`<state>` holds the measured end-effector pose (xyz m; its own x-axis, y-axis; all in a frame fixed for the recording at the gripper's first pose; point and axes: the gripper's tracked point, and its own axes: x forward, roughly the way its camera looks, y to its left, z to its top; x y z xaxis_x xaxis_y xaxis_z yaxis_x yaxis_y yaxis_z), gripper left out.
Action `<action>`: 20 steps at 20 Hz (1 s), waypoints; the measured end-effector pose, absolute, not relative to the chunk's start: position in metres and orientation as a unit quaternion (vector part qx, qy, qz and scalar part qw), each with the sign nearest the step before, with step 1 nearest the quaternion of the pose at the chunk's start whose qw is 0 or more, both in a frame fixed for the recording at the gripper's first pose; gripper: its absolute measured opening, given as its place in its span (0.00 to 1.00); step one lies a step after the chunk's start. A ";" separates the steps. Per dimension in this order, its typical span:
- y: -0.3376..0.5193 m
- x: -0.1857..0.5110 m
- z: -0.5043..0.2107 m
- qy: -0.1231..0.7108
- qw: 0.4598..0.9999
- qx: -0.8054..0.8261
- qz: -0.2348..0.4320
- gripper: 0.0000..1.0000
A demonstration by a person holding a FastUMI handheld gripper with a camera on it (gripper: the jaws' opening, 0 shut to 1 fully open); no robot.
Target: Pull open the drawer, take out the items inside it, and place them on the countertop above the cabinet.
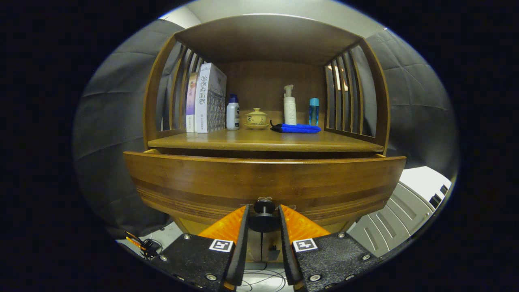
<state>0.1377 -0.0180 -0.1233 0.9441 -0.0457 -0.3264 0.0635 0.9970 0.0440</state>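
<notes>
Access around the wooden cabinet countertop [263,140]: front strip free, rear occupied.

Against the countertop's back panel stand, from one slatted side wall to the other, two upright books [204,99], a white bottle with a blue cap [232,113], a small lidded ceramic pot [256,118], a folded blue cloth [296,128], a white pump bottle [289,106] and a slim blue bottle [314,112]. The countertop's front strip is bare. Slatted side walls and a roof close it, leaving entry from the front. Below it, the brown wooden drawer front [263,182] juts forward; the gripper [264,217] fingers sit closed around its dark round knob [264,209].
</notes>
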 end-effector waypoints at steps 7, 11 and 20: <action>-0.013 0.087 -0.122 0.190 0.981 0.031 -0.037 0.40; -0.003 0.062 -0.127 0.205 0.978 0.033 -0.032 0.40; 0.001 0.053 -0.122 0.203 0.978 0.039 -0.023 0.46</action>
<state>0.0526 0.0014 -0.1216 0.9167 -0.0296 -0.3986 0.0615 0.9958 0.0674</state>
